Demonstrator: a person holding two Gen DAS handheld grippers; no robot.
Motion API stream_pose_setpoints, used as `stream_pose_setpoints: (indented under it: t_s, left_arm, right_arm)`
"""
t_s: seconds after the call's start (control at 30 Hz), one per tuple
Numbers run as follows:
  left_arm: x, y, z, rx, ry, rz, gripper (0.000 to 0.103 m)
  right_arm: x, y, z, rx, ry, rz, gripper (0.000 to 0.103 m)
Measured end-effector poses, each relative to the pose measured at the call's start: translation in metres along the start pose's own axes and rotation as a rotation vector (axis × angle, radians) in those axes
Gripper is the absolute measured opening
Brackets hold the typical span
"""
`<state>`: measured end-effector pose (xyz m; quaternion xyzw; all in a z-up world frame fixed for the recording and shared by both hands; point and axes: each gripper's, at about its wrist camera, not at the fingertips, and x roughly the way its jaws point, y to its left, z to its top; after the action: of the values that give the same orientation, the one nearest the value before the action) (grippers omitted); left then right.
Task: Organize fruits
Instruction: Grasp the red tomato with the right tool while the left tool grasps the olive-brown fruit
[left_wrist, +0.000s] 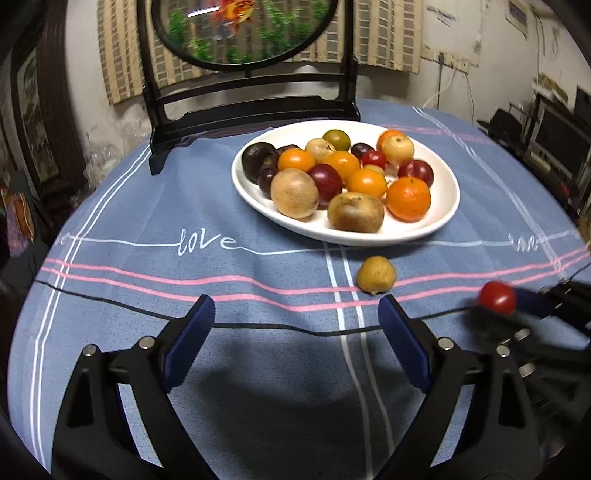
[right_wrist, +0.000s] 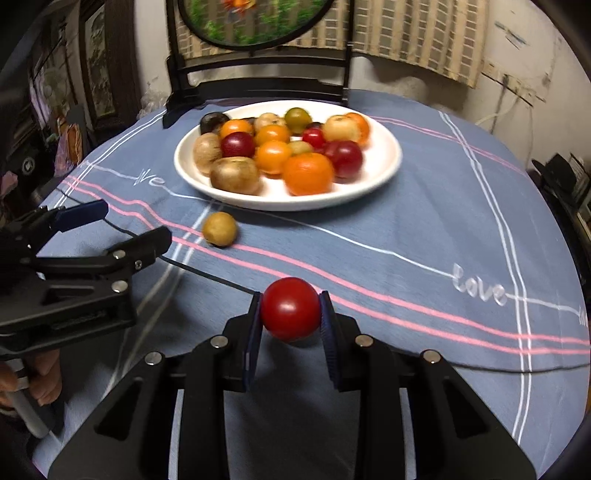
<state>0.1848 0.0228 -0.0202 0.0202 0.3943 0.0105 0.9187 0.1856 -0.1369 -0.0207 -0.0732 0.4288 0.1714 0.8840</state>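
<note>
Between the right gripper's (right_wrist: 291, 310) closed pads, a red tomato (right_wrist: 290, 308) sits pinched; the white plate (right_wrist: 384, 173) ahead calls for a gentle, level carry, the left gripper (left_wrist: 295, 332) gaping empty.

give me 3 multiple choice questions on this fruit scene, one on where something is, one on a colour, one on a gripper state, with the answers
1. Where does the small yellow-brown fruit lie?
A. on the white plate
B. on the tablecloth in front of the plate
C. between the left gripper's fingers

2. What colour is the fruit in the right gripper?
A. red
B. green
C. purple

3. How does the left gripper stand?
A. shut on an orange
B. shut on nothing
C. open, with nothing between its fingers

Answers:
1 B, it sits alone on the blue tablecloth, just short of the white plate.
2 A, the round red fruit is pinched between both blue pads.
3 C, its fingers stand wide apart over bare cloth.
</note>
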Motion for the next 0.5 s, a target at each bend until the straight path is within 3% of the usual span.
stream_pose_setpoints:
  t_s: [0.23, 0.5]
  left_arm:
    - [0.002, -0.006, -0.001, -0.020, 0.023, -0.015, 0.091]
    - [0.016, -0.022, 0.010, -0.039, 0.057, -0.017, 0.090]
  right_arm:
    - [-0.009, -0.016, -0.005, 0.057, -0.026, 0.060, 0.030]
    - [-0.013, -0.023, -0.005, 0.065, -0.039, 0.064, 0.030]
